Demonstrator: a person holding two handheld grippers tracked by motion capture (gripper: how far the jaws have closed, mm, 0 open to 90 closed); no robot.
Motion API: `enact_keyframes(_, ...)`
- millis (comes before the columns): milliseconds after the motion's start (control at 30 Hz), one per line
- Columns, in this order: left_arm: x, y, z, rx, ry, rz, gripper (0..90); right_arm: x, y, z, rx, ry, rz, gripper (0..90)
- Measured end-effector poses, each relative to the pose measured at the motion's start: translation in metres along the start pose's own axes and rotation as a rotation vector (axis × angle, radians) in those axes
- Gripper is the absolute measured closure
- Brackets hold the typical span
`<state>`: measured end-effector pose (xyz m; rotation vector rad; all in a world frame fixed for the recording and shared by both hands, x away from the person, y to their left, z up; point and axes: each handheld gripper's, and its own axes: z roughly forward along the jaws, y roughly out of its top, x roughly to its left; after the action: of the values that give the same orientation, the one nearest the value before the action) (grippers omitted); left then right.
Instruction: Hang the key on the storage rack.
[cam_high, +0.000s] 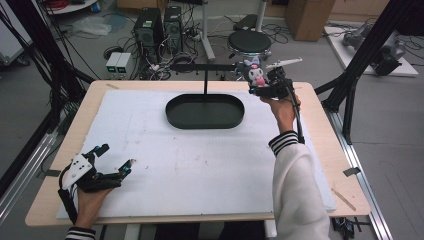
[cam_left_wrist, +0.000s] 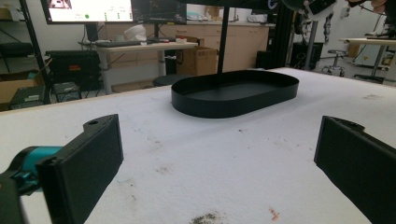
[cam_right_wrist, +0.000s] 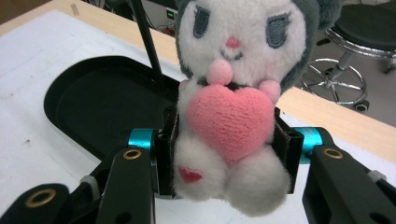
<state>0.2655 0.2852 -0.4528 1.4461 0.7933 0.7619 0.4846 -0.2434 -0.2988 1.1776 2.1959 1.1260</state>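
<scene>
The plush toy (cam_right_wrist: 231, 112), white-faced with a grey hood and hugging a pink heart, is sitting upright between the jaws of the right gripper (cam_right_wrist: 229, 158), which are pressing on its sides at the waist. In the high view that gripper is holding the toy up beside the far right end of the black oval tray (cam_high: 205, 112) and its T-shaped stand (cam_high: 205, 67). The left gripper (cam_high: 112, 162) is resting at the near left of the white mat (cam_high: 175, 165), jaws spread wide with nothing between them.

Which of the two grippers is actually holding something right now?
The right gripper, raised beside the black tray, has its fingers clamped on the plush toy. The left gripper rests near the table's front edge, fingers apart around nothing.
</scene>
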Motion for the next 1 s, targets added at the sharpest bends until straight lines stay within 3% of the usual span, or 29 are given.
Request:
enact_keyframes(600,0.0,0.0,0.0,0.0,-0.001,0.001,1.7,-0.006,-0.017,0.008,0.029,0.005,0.016,54.2)
enact_keyframes(1000,0.0,0.0,0.0,-0.001,-0.002,0.001,1.7,-0.007,-0.035,0.026,0.05,0.022,0.027,54.1)
